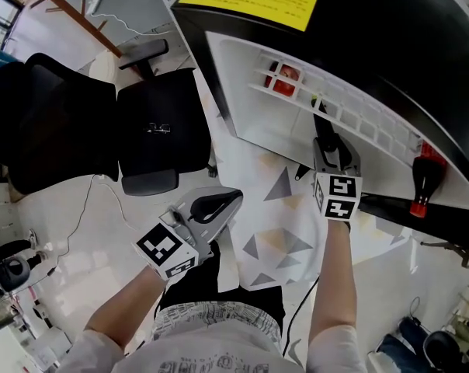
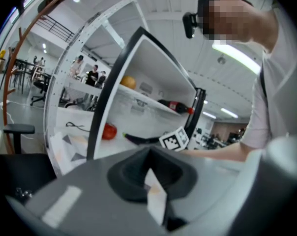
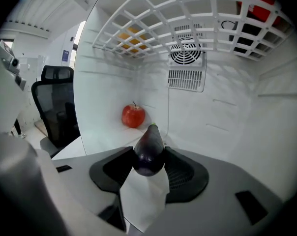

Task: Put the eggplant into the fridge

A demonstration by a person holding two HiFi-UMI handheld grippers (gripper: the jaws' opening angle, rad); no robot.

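Observation:
A dark purple eggplant (image 3: pixel 149 150) lies lengthwise between the jaws of my right gripper (image 3: pixel 148 165), stem end pointing into the fridge; the gripper is shut on it. In the head view the right gripper (image 1: pixel 328 142) reaches into the white fridge compartment (image 1: pixel 250 123), with the eggplant (image 1: pixel 321 121) sticking out ahead of it just under the wire shelf. The left gripper view shows the eggplant (image 2: pixel 138 139) low over the compartment floor. My left gripper (image 1: pixel 219 204) hangs back near my body, outside the fridge, its jaws (image 2: pixel 151 181) shut with nothing in them.
A red apple (image 3: pixel 133 116) sits at the back left of the compartment floor. Above it is the white wire shelf (image 3: pixel 188 14), holding an orange fruit (image 2: pixel 129 82) and a red-capped dark bottle (image 1: pixel 423 181). A black office chair (image 1: pixel 64 123) stands left of the fridge.

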